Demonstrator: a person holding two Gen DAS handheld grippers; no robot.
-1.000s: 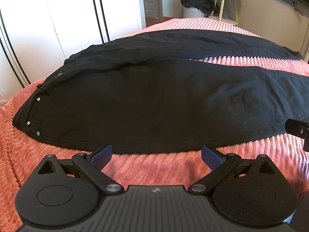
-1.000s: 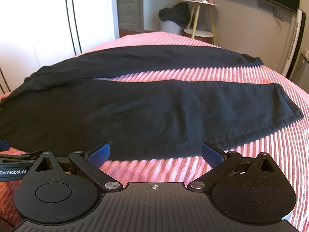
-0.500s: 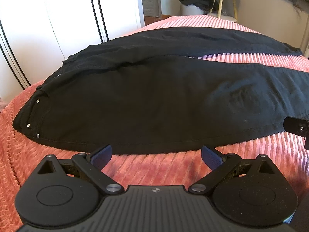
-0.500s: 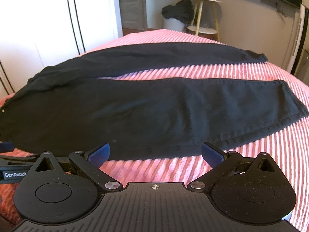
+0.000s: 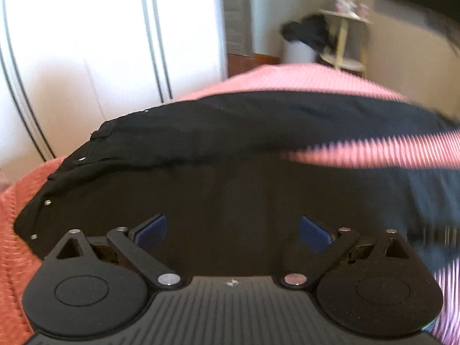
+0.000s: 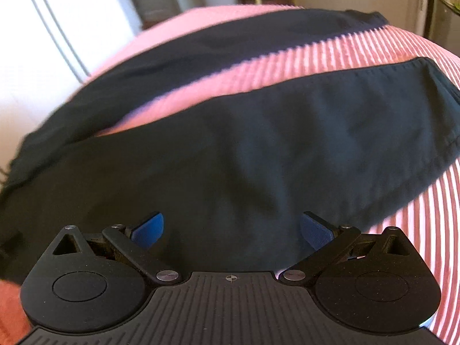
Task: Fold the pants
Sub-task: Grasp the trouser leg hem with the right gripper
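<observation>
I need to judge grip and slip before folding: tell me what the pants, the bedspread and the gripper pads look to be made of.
Pants: matte black woven cloth, likely cotton twill or denim; soft creases, stitched hem, metal rivets at the waist.
Bedspread: pink ribbed plush, perhaps chenille or corduroy; raised parallel cords.
Pads: blue, dull finish, probably rubber or foam; the look leaves it open.

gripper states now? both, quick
Left gripper: open, holding nothing, fingers spread over the black pants near the waist.
Right gripper: open, holding nothing, over the near leg.
</observation>
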